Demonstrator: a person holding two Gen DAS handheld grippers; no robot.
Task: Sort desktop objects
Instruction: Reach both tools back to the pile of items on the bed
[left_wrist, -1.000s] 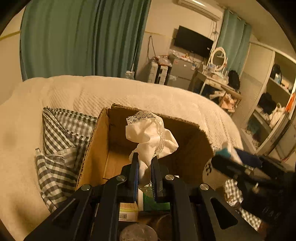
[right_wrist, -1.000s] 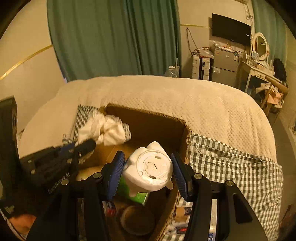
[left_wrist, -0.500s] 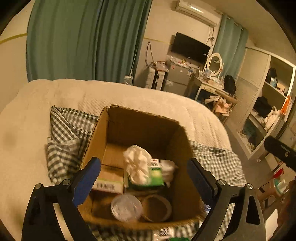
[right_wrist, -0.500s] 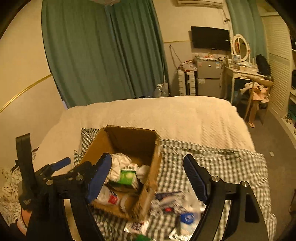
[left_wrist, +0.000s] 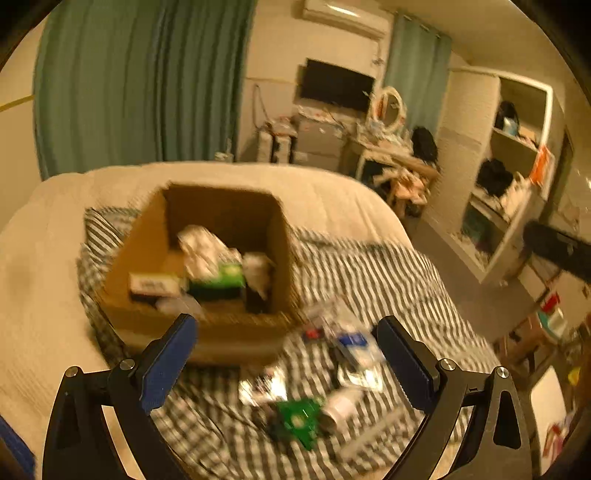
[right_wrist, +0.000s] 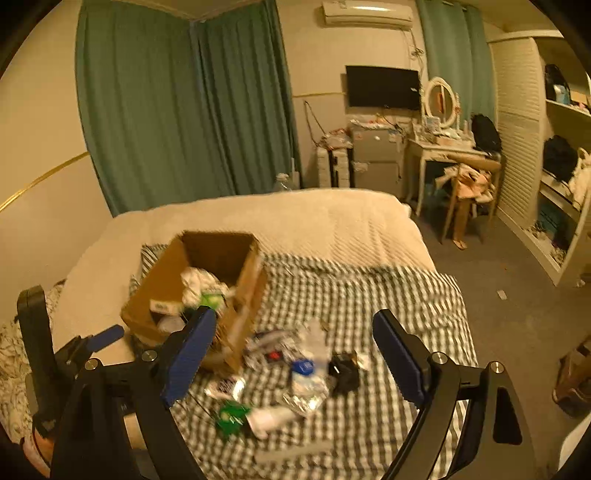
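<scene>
Left wrist view motion-blurred: items in cardboard box (left_wrist: 207, 236) & loose items (left_wrist: 332, 369) on checked cloth (left_wrist: 388, 280) can't be identified. Box labels unreadable. Bed (right_wrist: 314, 218) near edge is cut off at frame bottom.

Bed (right_wrist: 314, 218) was covered by cream textured bedspread; checked cloth (right_wrist: 388, 306) was spread over near part of it; cardboard box (right_wrist: 207, 280) was set on cloth's left part, filled with mixed items; loose small objects were scattered on cloth just right of and in front of box: green packet (right_wrist: 231, 415), clear plastic wrappers (right_wrist: 306, 387), small black item (right_wrist: 345, 371); details were blurred.
</scene>
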